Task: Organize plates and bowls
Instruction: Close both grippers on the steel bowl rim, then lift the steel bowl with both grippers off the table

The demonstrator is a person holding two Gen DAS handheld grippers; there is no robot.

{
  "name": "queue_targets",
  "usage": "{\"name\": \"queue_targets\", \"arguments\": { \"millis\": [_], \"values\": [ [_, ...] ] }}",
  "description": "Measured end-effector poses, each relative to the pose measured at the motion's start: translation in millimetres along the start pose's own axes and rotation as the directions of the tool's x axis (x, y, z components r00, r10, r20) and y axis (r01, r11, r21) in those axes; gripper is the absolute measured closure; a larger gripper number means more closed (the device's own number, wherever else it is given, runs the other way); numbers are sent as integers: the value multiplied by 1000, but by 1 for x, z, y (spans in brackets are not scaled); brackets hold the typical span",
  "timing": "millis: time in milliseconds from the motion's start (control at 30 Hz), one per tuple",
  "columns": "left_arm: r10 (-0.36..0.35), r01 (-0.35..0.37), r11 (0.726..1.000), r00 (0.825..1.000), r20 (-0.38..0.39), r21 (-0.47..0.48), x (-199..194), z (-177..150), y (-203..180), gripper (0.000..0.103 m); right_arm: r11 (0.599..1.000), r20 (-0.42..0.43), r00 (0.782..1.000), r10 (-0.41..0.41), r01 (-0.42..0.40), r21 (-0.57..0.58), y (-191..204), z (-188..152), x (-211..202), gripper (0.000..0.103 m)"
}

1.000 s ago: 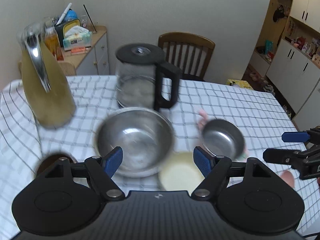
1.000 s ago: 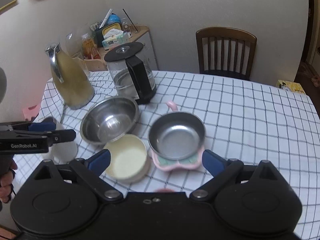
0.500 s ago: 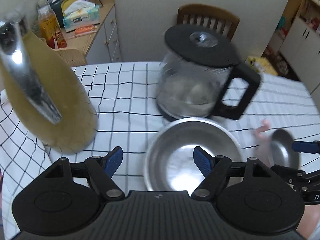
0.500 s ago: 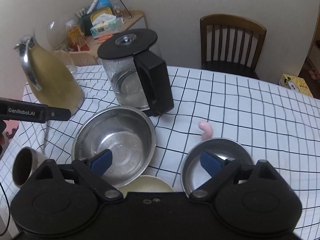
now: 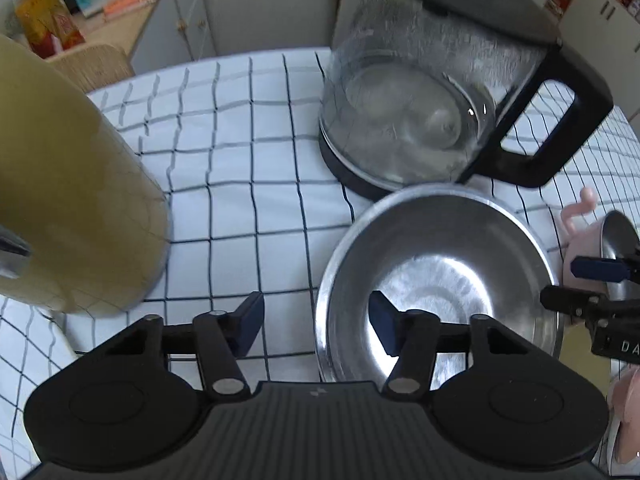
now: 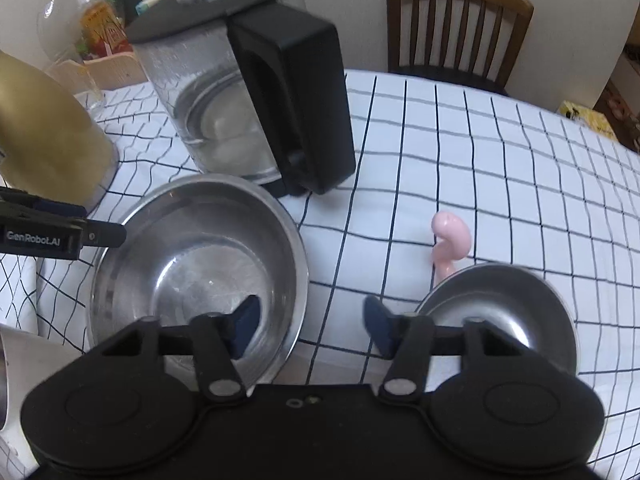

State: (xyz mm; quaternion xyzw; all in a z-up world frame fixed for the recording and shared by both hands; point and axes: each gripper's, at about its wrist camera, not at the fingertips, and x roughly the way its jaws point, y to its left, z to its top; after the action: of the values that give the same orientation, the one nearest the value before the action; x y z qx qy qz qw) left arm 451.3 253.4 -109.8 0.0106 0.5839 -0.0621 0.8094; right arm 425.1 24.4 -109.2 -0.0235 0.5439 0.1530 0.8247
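A large steel bowl (image 5: 436, 276) (image 6: 200, 264) sits on the checked tablecloth in front of the glass kettle. My left gripper (image 5: 316, 326) is open, its jaws straddling the bowl's left rim. My right gripper (image 6: 310, 326) is open, its jaws straddling the bowl's right rim. A small steel bowl (image 6: 500, 312) rests on a pink holder (image 6: 450, 240) to the right; it also shows at the right edge of the left wrist view (image 5: 618, 240). Both grippers hold nothing.
A glass kettle (image 5: 432, 92) (image 6: 240, 92) with a black handle stands just behind the big bowl. A gold pitcher (image 5: 68, 200) (image 6: 44, 136) stands to its left. A white cup (image 6: 12, 364) is at the near left. A wooden chair (image 6: 456, 24) is beyond the table.
Both grippers have moved forward and down toward the large steel bowl, closing in on its left and right rims. The cream plate has dropped out of view under the grippers.
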Motion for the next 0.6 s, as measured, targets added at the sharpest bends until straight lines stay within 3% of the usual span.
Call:
{"name": "queue_targets", "arguments": {
  "millis": [300,467,600],
  "values": [
    [-13,15,999,998,-61,36,12,-9,-3,82,999,-41,998,39,-38,8,2,-2,12,73],
    [-2,4,999,998,-59,44,10,-8,-6,89,999,-32,999,37,-36,11,5,-5,12,89],
    [19,-18,1000,999,-34,19,5,-8,-5,89,1000,-16,1000,26,-26,4,11,-3,9,90]
  ]
}}
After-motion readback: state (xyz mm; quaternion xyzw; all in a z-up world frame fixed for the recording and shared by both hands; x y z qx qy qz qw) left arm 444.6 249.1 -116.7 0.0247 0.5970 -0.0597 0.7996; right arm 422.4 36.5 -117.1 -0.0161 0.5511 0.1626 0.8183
